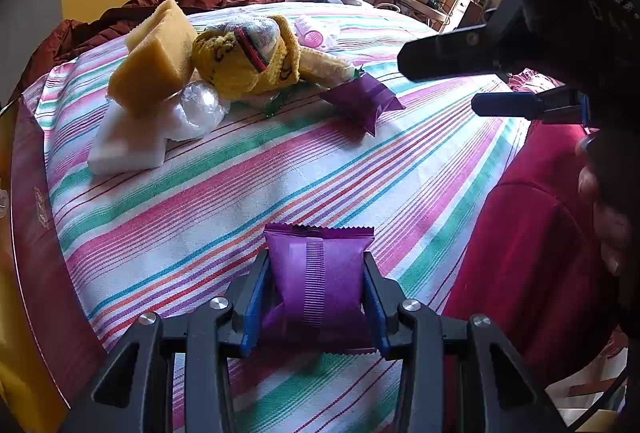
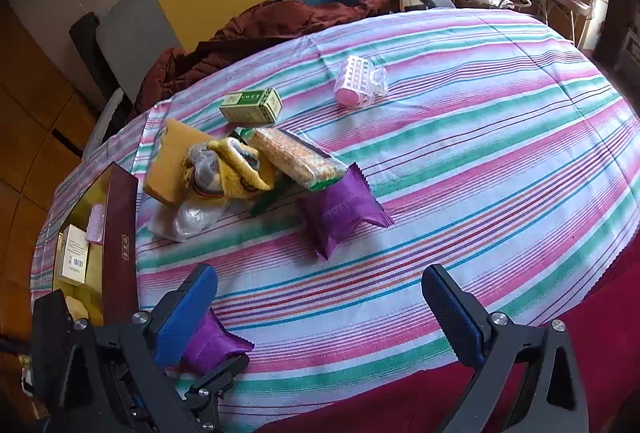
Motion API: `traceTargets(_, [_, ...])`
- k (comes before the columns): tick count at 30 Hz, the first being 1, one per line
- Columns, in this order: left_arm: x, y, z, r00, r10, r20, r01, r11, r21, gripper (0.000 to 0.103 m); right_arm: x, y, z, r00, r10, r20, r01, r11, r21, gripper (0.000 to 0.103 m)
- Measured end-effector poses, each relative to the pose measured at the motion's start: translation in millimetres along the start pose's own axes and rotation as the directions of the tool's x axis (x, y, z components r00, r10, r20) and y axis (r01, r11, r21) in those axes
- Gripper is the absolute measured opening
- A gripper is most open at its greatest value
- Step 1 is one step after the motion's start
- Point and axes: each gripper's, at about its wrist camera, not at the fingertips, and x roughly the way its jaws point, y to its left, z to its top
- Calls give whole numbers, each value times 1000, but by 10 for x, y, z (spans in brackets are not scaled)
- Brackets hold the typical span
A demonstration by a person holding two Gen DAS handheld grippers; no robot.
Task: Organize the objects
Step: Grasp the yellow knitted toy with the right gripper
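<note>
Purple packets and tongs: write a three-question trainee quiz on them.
1. True or false: the left tongs are shut on a purple packet.
2. Multiple choice: the right tongs are A) shut on the sponge, B) open and holding nothing, C) shut on the green box.
3. Short answer: what lies directly against the second purple packet on the striped cloth?

Key:
1. True; both blue pads press its sides.
2. B.
3. The cracker pack, whose end overlaps the packet's upper edge, at the edge of the pile with the yellow sponge.
</note>
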Motion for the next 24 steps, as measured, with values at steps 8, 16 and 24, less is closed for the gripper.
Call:
traceTargets(8, [-5,63,18,1000,-26,2,26,1000,-8,42,57,77,51,999,7,-33,-8,999,-39,103])
traceTargets(16, [-32,100,0,999,-49,6,49,999,-14,42,188,519,308,999,36,-7,-36,978,-207,87])
traceTargets(24, [-43,77,-29,999,-52,14,52,999,-6,42,582,920,660,1000,21,-10,-23,947,-321,86])
